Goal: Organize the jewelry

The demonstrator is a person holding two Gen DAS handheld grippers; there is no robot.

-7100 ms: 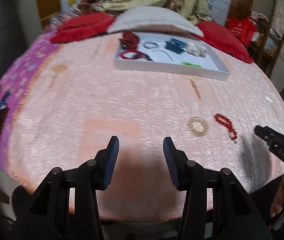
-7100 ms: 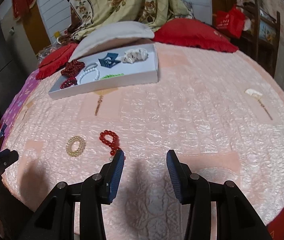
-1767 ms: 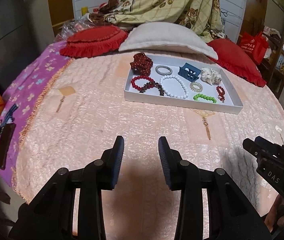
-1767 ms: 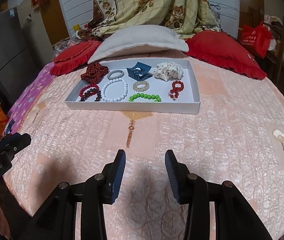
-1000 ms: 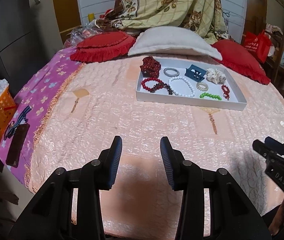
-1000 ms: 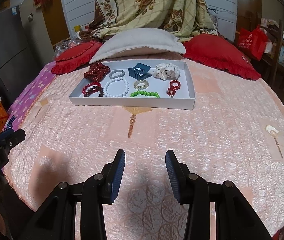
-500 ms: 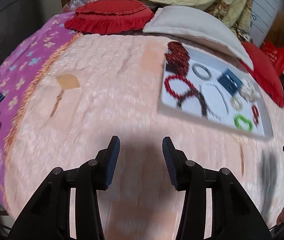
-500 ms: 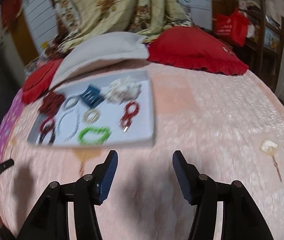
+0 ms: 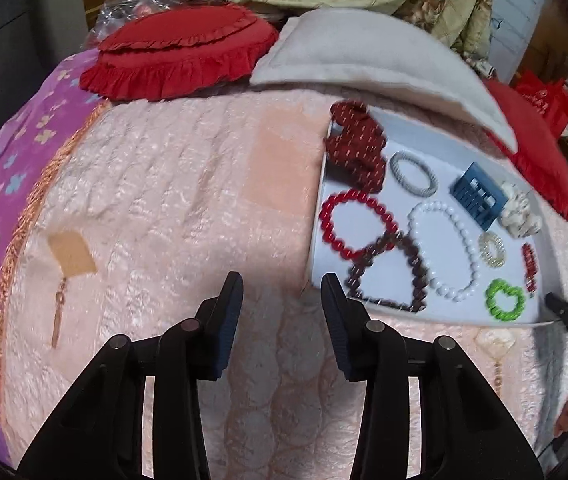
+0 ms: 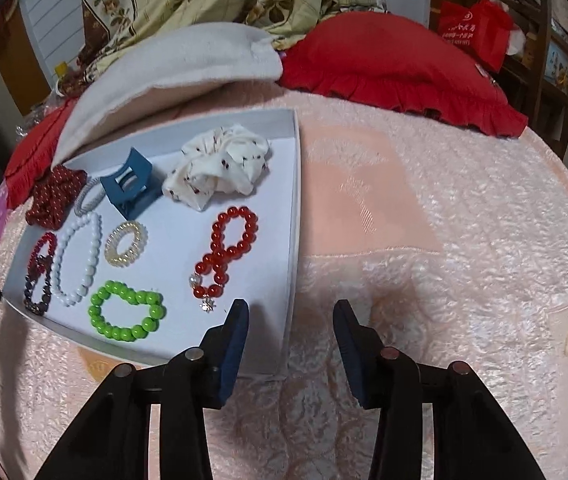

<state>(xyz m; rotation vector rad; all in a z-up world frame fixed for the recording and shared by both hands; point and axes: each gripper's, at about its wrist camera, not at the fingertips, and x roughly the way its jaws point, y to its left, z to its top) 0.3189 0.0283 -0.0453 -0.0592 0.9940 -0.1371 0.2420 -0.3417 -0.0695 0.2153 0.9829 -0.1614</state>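
A white tray (image 9: 318,240) (image 10: 294,200) on the pink quilt holds jewelry: a red bead bracelet (image 10: 230,248), green beads (image 10: 126,316), white pearls (image 10: 78,260), a gold coil ring (image 10: 126,244), a blue hair claw (image 10: 128,188), a white scrunchie (image 10: 220,166) and a dark red scrunchie (image 9: 358,146). My left gripper (image 9: 282,298) is open and empty at the tray's left near corner. My right gripper (image 10: 290,322) is open and empty over the tray's right near corner.
A white pillow (image 9: 364,56) and red cushions (image 10: 396,64) lie behind the tray. A purple cover (image 9: 0,148) lies at the left edge of the bed. A red bag (image 10: 472,26) and shelves stand at the far right.
Both grippers have moved forward and down, close to the tray's two near corners. Seven seconds ago the gold ring and the red bracelet lay loose on the quilt; they now lie in the tray.
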